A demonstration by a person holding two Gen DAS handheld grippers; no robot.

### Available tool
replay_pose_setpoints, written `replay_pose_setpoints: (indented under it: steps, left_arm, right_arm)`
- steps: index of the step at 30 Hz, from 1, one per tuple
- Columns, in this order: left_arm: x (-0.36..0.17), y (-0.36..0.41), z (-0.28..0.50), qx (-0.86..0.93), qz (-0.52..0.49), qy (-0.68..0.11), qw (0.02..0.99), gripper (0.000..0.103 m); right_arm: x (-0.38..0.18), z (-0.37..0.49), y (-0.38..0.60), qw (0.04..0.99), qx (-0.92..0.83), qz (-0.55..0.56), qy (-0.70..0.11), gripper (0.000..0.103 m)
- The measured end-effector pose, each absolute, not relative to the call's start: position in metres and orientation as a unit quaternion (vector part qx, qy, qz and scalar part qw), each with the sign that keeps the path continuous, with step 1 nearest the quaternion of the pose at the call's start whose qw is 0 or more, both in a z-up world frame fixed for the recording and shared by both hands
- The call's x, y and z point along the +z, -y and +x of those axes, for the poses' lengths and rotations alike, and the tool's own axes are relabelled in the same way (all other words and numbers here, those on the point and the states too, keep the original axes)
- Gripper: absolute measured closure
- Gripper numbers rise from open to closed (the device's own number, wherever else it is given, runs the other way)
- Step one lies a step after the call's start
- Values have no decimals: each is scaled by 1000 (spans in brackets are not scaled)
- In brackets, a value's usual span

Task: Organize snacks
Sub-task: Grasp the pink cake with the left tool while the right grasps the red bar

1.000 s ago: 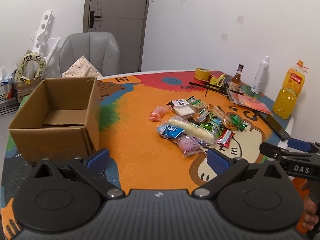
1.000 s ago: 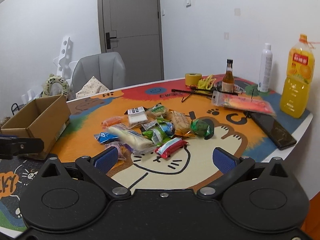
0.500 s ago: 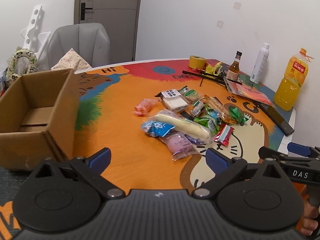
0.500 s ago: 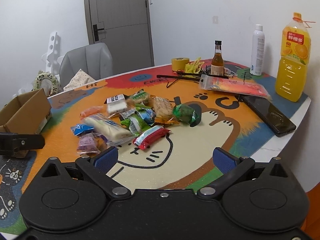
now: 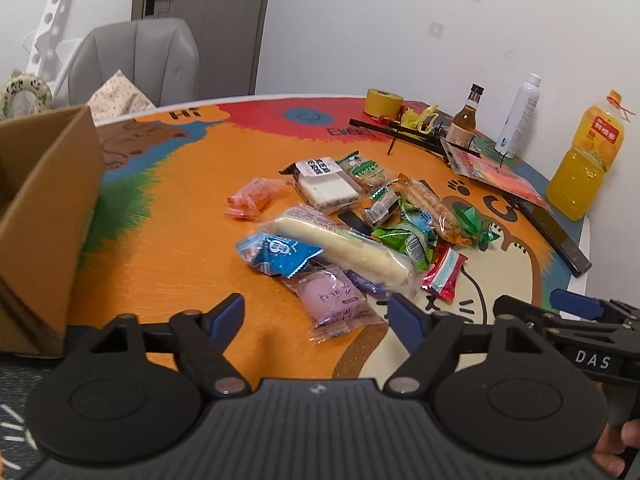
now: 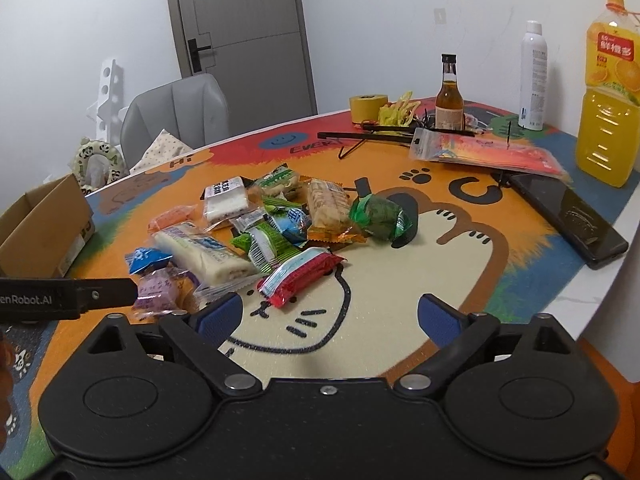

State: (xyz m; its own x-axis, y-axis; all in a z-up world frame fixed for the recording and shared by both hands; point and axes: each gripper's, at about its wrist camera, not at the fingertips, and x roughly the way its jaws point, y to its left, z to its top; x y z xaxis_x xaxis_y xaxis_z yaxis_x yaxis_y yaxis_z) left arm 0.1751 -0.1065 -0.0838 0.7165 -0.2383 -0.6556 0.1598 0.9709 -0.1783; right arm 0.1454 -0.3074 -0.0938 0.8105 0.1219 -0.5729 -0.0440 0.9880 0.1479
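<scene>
Both grippers have come down and forward toward the snack pile [image 5: 352, 224] since a second ago, and the packets now fill more of each view. The left gripper [image 5: 316, 314] has its fingers closing; the purple packet [image 5: 332, 296] lies between and just beyond them, with no contact showing. The right gripper [image 6: 330, 314] is also narrowing from its widest, with only bare worktop [image 6: 360, 304] between its fingers and the red packet [image 6: 300, 276] just ahead. The cardboard box [image 5: 44, 216] stands open, left of the pile and well apart from it. Nothing is gripped or boxed yet, so sorting appears to be only starting, probably with these two nearest packets.
</scene>
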Motion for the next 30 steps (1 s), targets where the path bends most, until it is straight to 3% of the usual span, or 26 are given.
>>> replay_pose_setpoints:
  steps: [3,13,16,23,25,28,30]
  left_arm:
    - [-90,109,184,-110,-63,-369,921,35]
    - [-103,123,206,-114,-70,-378,916,36]
    - [-108,126,209,-105,-75,-378,917,41]
    - [-113,126,209,-86,-70,-378,919,67]
    - [-113,125,209,-85,-70,-378,919,69]
    - [-113,124,206,-85,-68,-377,920,70]
    - [-112,123,205,-85,-69,-377,920,71]
  right_arm:
    - [-98,156,308,946,46,73,-312,17]
    - [-108,185,302,939,59,98,-324,28]
    - [-110,194,300,937,60,112,-326,32]
    - [-118,204,294,938,53,109,-326,35]
    - [-118,203,293,940,48,102,-323,38]
    - [-118,201,291,943,37,80,-322,55]
    - [-118,198,295,943,31,84,-321,74]
